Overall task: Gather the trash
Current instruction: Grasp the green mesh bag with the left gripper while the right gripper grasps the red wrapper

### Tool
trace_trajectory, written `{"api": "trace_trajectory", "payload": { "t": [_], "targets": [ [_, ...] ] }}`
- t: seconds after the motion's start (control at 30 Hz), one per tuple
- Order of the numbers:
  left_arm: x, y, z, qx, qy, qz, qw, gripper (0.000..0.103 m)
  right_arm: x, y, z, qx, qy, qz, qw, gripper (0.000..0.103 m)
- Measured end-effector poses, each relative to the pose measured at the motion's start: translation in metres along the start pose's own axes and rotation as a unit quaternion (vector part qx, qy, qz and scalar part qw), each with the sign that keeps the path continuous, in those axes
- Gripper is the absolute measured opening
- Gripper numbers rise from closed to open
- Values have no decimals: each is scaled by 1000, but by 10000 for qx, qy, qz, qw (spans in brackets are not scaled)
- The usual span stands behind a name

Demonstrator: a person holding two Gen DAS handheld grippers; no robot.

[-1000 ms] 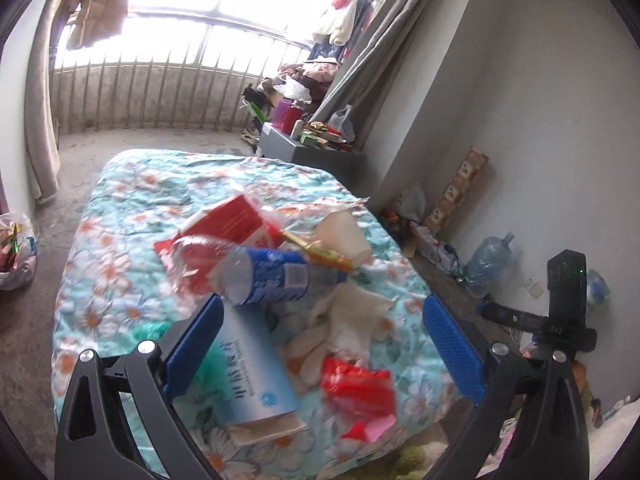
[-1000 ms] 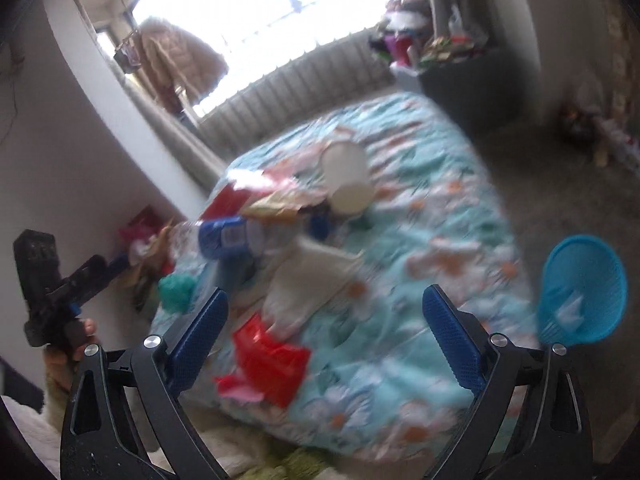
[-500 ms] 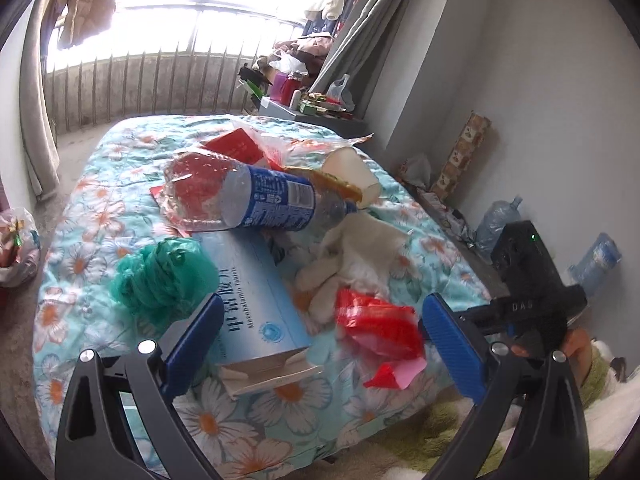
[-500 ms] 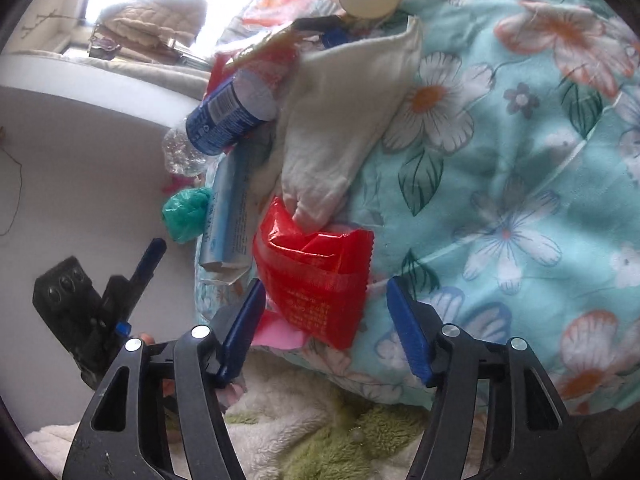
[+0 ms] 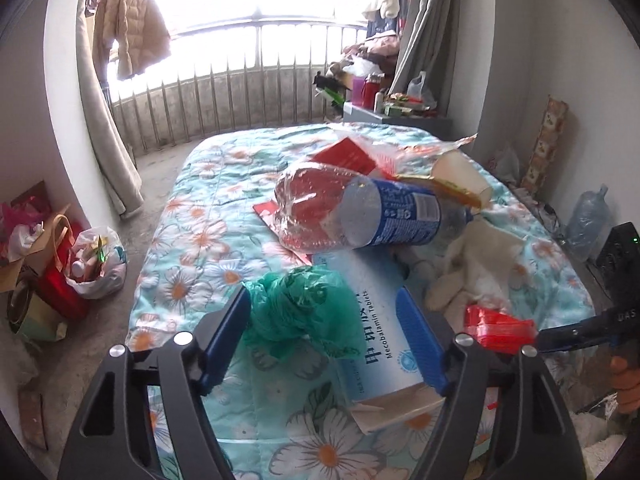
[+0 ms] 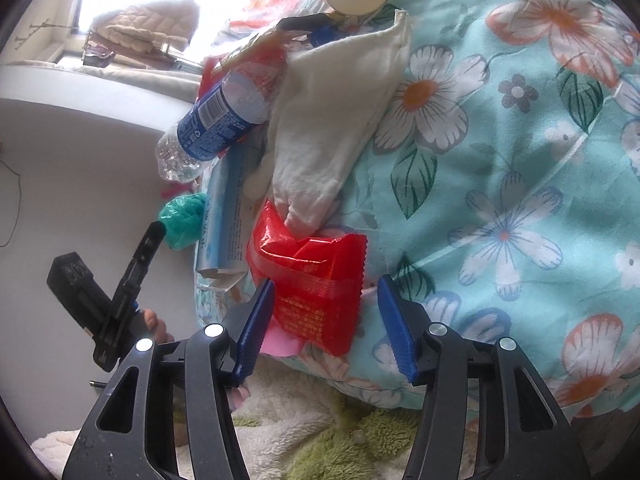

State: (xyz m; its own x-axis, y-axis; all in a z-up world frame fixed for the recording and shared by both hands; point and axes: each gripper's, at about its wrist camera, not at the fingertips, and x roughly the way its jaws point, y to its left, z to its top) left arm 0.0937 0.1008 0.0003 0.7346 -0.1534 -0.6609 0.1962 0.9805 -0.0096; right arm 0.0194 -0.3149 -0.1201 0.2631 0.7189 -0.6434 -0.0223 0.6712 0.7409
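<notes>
Right wrist view shows the shiny red crinkly snack wrapper [image 6: 316, 292] lying between the jaws of the right gripper [image 6: 326, 322]. The jaws are partly open, one blue pad on each side of the wrapper, and they hold nothing yet. To do this well, I think the jaws should squeeze the thick middle of the wrapper, not its thin edge, so it does not slip out. The wrapper looks light and slippery. Just past the jaws a soft white cloth glove [image 6: 332, 120] lies on the wrapper's far end, so it may drag along.

The left gripper [image 5: 324, 338] is open too and holds nothing. A scrunched green plastic bag [image 5: 300, 312] sits between its jaws, on a long pale blue cardboard box [image 5: 384, 344]. Past them lies a clear plastic bottle with a blue label [image 5: 368, 210] on the flowery turquoise bedspread [image 5: 208, 232].
</notes>
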Motion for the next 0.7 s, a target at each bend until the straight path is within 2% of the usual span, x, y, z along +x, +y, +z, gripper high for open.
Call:
{"api": "trace_trajectory", "payload": {
  "t": [0.17,0.37,0.57,0.7],
  "targets": [
    [12,3,-4,-38,128,182,9997,51,-2,-5,-1,46,0,9,10000,48],
    [11,6,-6,-131,152,47,9998,34,-6,-11,-3,64,5,37,10000,44],
    [8,7,-5,-130,130,72,9998,28,-8,-15,-3,118,-2,90,9999,40],
    [4,10,-5,-143,96,115,9998,25,-10,-21,-3,156,-3,139,9998,34]
  ]
}}
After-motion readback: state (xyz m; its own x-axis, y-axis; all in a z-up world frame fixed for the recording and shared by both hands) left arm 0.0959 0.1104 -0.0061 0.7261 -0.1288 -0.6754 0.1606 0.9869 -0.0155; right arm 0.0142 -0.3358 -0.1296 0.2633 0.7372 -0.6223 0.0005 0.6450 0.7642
